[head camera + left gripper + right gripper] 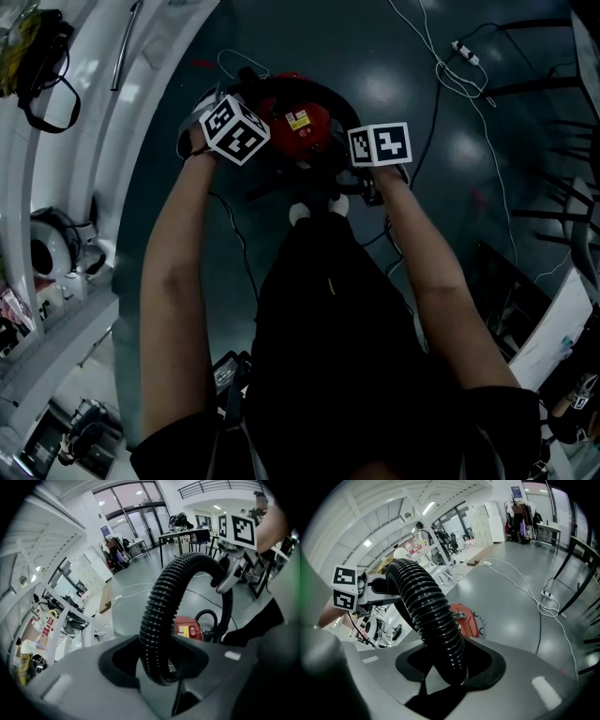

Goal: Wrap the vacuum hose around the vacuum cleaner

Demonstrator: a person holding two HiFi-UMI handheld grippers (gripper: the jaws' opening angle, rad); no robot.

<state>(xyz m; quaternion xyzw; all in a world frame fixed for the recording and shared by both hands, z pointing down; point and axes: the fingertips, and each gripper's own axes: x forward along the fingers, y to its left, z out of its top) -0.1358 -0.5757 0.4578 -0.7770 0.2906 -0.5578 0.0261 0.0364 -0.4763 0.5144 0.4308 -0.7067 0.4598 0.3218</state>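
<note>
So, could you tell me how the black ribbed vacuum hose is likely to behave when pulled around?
Probably bendy yet springy: the black ribbed vacuum hose arches smoothly between the left gripper and right gripper without kinking. Its ridges likely resist slipping.

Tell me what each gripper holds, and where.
Both clamp the ribbed hose mid-length: left gripper at one foot of its arch, right gripper at the other.

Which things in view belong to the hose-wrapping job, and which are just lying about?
Job: vacuum hose; red vacuum cleaner; left gripper and right gripper, each shut on the hose.
Lying about: white cable; power strip; shelf clutter.
</note>
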